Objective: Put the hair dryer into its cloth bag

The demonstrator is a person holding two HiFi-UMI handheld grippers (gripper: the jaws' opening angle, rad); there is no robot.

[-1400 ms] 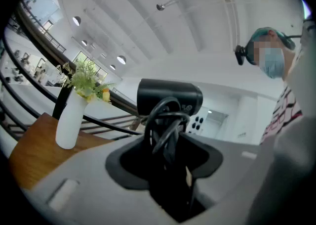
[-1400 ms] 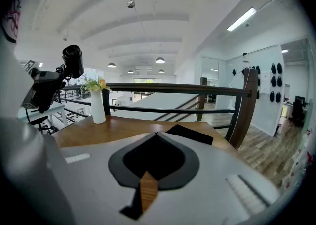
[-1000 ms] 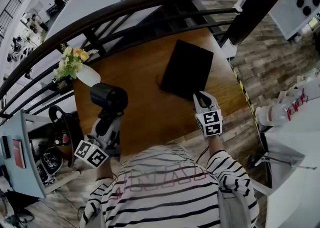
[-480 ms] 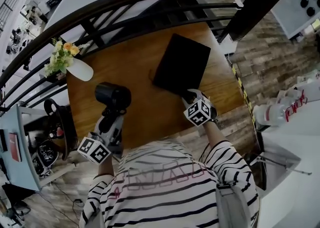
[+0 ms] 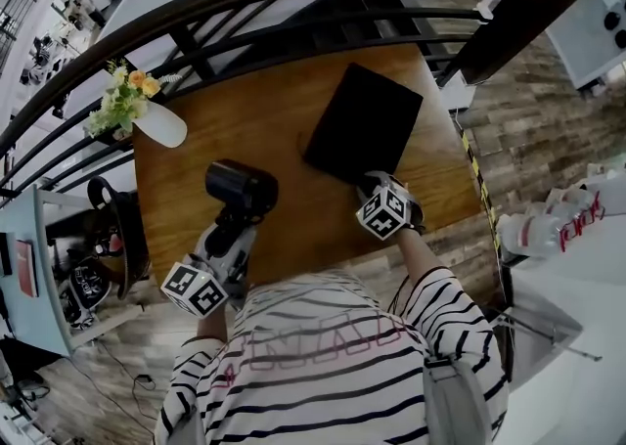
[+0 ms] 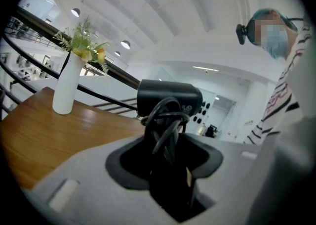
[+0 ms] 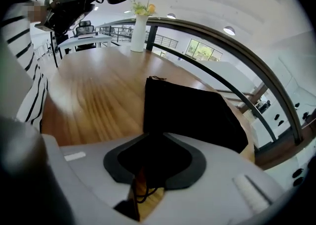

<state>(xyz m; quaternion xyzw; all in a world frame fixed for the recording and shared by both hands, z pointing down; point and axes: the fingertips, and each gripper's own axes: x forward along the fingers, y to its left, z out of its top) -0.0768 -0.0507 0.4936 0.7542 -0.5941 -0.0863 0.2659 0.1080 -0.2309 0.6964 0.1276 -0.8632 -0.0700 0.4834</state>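
Note:
The black hair dryer (image 5: 240,189) is held by its handle, cord wrapped round it, with my left gripper (image 5: 232,235) shut on it above the table's near left part. In the left gripper view the hair dryer (image 6: 168,98) stands up out of the left gripper (image 6: 170,169). The flat black cloth bag (image 5: 367,120) lies on the wooden table (image 5: 245,111) at the right. My right gripper (image 5: 372,182) points down at the bag's near edge. In the right gripper view the cloth bag (image 7: 190,110) reaches into the right gripper (image 7: 148,182), whose jaws are closing with the bag's edge and a drawstring between them.
A white vase of flowers (image 5: 161,125) stands at the table's far left corner. A dark curved railing (image 5: 293,3) runs behind the table. A chair and gear (image 5: 103,247) stand left of the table, and a white table (image 5: 558,238) is at the right.
The right gripper has come down and tipped onto the bag's near edge. The left gripper has sunk a little with the hair dryer, toward the bag.

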